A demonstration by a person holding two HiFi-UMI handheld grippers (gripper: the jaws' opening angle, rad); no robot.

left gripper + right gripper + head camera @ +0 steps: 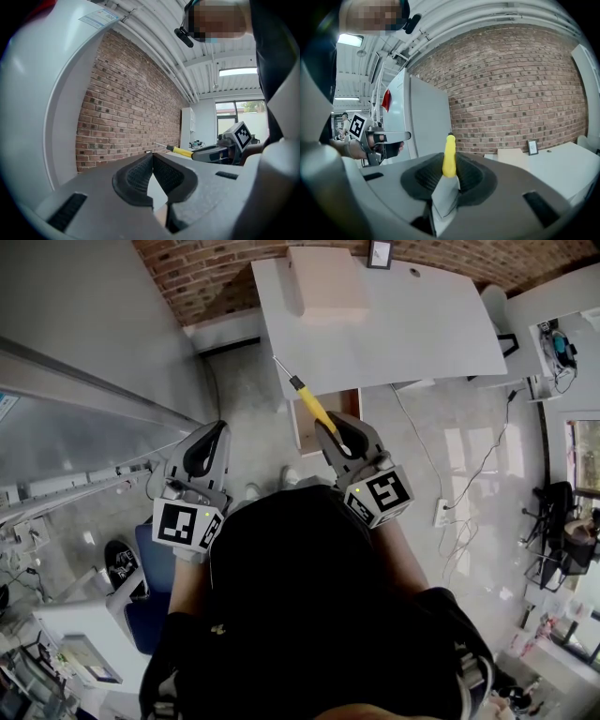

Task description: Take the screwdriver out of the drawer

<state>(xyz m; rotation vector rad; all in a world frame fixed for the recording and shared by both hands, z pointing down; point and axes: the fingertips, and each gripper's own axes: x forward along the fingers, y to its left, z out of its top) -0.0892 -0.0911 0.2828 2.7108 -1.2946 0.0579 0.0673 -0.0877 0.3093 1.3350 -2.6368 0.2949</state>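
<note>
The screwdriver (314, 409) has a yellow handle and a thin metal shaft that points up and away toward the white desk. My right gripper (336, 426) is shut on its handle, so the handle sticks out beyond the pads in the right gripper view (449, 159). Below it the open drawer (302, 432) shows under the desk edge. My left gripper (221, 427) hangs beside it on the left, shut with nothing between its pads (140, 176). From the left gripper view the screwdriver (180, 151) and the right gripper (211, 152) show at the right.
A white desk (422, 334) carries a cardboard box (328, 282) and a small picture frame (380, 254) against the brick wall (197, 273). A tall white cabinet (84, 334) stands at the left. A power strip (441, 512) and cables lie on the floor.
</note>
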